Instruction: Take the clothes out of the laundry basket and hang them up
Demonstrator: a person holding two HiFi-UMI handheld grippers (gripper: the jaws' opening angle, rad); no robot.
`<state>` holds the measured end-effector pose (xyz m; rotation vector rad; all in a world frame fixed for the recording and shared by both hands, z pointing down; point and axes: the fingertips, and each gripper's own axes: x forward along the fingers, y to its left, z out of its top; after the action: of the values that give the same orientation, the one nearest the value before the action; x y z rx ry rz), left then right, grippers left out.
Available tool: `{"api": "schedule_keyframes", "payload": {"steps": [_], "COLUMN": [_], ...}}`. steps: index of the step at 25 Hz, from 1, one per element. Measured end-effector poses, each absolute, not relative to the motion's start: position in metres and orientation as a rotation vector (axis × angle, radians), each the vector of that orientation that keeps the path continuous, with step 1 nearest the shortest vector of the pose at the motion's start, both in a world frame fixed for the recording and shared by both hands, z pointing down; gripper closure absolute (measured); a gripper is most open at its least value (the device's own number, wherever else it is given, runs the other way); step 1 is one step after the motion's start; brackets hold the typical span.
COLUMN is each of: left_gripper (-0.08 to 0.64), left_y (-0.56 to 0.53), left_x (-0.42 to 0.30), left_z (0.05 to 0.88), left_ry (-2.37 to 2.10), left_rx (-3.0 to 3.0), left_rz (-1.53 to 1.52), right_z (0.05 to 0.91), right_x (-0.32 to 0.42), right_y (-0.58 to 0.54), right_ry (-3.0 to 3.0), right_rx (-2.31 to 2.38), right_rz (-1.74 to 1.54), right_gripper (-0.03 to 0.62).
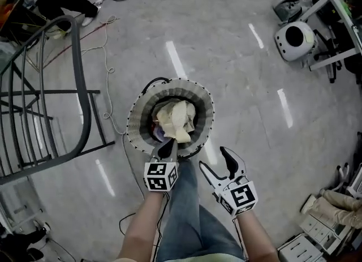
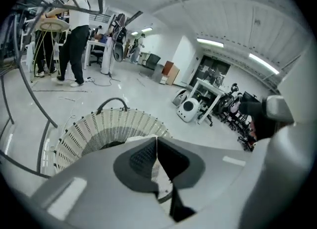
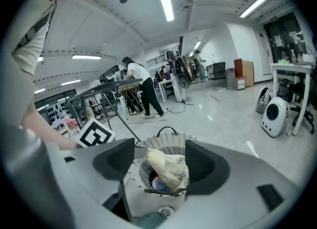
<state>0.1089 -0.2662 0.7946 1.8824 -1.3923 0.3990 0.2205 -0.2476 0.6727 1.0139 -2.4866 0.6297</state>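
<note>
Basket (image 1: 136,120), one, holding one cream garment (image 1: 176,118), left gripper (image 1: 168,149) jaws clamped on it, right gripper (image 1: 215,160) jaws apart

glossy grey floor (image 1: 226,46) w/ cables (image 1: 107,74), metal rack (image 1: 81,85), ceiling strip lights (image 3: 166,3)

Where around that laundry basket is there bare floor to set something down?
Bare floor lies between the basket and the white round machine, and beyond the basket. Crowded: left, by the metal rack and cables; lower right, clutter.
</note>
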Motion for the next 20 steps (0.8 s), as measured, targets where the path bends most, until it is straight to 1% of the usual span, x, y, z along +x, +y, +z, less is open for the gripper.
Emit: {"api": "schedule_keyframes", "payload": {"steps": [4, 8, 14, 20], "left_gripper": [0.545, 0.544, 0.544, 0.543], "left_y": [-0.246, -0.223, -0.17, -0.096], "left_x": [0.119, 0.138, 0.181, 0.212], "left_z": [0.719, 0.644, 0.541, 0.471], "left_ry": [-1.439, -1.438, -1.337, -1.282], "left_rx": [1.935, 2.036, 2.245, 2.375], "left_rz": [0.225, 0.12, 0.041, 0.03], "right_z": [0.641, 0.614, 0.579, 0.539], "right_x": [0.221, 0.219, 0.208, 0.223], "right_y": [-0.215, -0.18, -0.131, -0.103], "right_ry": [-2.498, -2.504, -2.518, -2.527], "right_rx": [0.981, 0.94, 0.866, 1.005], "right_rz": [0.555, 0.48, 0.311, 0.311], "right_gripper": [0.281, 0.287, 0.302, 0.298]}}
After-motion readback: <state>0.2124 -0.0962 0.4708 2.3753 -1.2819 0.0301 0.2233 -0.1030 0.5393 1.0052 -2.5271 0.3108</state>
